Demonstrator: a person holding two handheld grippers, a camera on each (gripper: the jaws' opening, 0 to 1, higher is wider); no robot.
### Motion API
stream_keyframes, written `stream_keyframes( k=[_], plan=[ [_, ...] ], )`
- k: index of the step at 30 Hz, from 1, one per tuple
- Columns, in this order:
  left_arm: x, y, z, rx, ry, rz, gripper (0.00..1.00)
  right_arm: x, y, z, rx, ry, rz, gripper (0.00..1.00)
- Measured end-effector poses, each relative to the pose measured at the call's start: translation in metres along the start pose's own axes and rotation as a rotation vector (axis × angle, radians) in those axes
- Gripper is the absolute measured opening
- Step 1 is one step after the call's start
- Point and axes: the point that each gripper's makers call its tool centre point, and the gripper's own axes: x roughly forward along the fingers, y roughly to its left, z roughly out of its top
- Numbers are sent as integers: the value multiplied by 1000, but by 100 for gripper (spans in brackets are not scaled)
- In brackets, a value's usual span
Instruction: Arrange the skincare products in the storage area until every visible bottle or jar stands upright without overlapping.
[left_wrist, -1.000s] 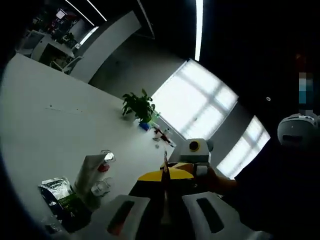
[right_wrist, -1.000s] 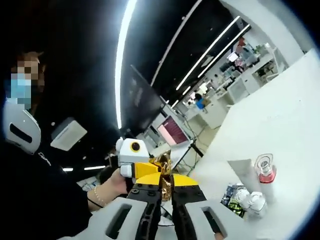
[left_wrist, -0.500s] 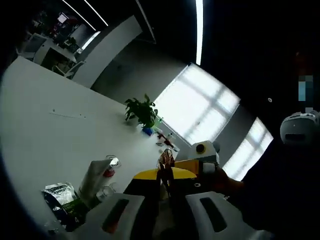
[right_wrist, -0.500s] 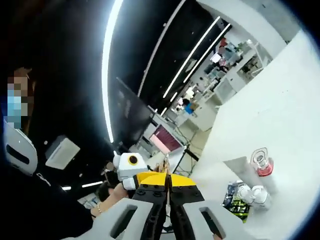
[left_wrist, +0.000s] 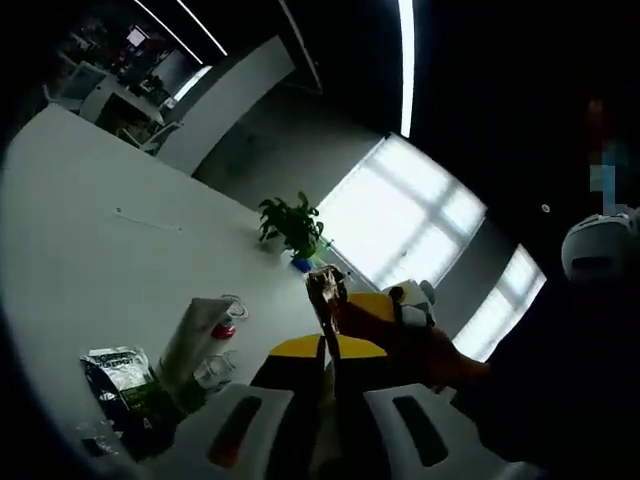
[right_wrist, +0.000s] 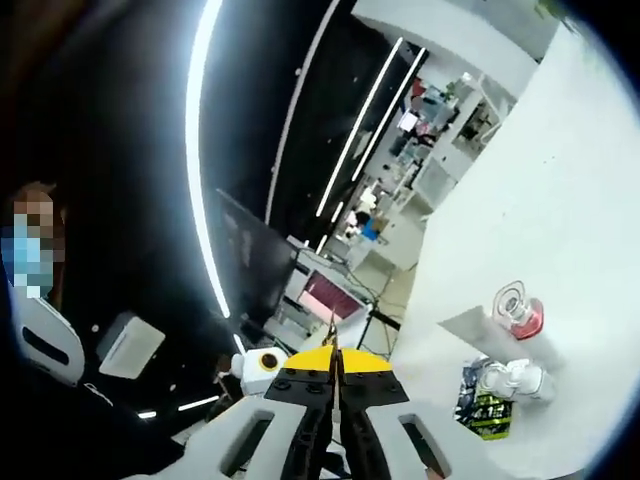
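Note:
A gold foil sachet (left_wrist: 324, 290) is held in the air above the table edge. My left gripper (left_wrist: 328, 348) is shut on its lower edge, and my right gripper (left_wrist: 345, 308) comes in from the right and pinches it higher up. In the right gripper view the right gripper (right_wrist: 334, 358) is shut with a thin sliver of foil (right_wrist: 333, 342) at its tips, and the left gripper (right_wrist: 275, 368) sits just left of them. On the white table (left_wrist: 90, 250) stands a cluster: a white tube (left_wrist: 195, 335), a red-capped bottle (left_wrist: 226, 326), clear jars (left_wrist: 212, 370) and a dark green packet (left_wrist: 120, 378).
The cluster also appears beside the right jaws: red-capped bottle (right_wrist: 515, 310), white tube (right_wrist: 468, 325), jars (right_wrist: 515, 380), packet (right_wrist: 485, 405). A potted plant (left_wrist: 292, 228) stands at the table's far end. A hand (left_wrist: 440, 355) holds the right gripper. Desks and screens (right_wrist: 330, 295) lie beyond.
Both views have shifted with the hands. The gold sachet now stands up clear above the left jaws, and the right gripper has drawn closer to it.

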Motion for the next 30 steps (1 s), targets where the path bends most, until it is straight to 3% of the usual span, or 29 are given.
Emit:
stream_keyframes(
  k=[8,12,17,22,30],
  plan=[
    [-4,14,10,-62,-59,42,0,3,-3,-6,-1,14,-11,0],
    [-6,18,10,-78,-59,49,0,5,-5,-9,-7,24,-17,0],
    [-9,26,8,-106,-67,66,0,10,-10,-14,-92,60,-37,0],
    [-14,33,7,-127,-80,75,0,11,-20,-14,-142,61,-72,24],
    [-25,50,2,-161,-92,108,0,12,-26,-15,-163,65,-74,27]
  ],
)
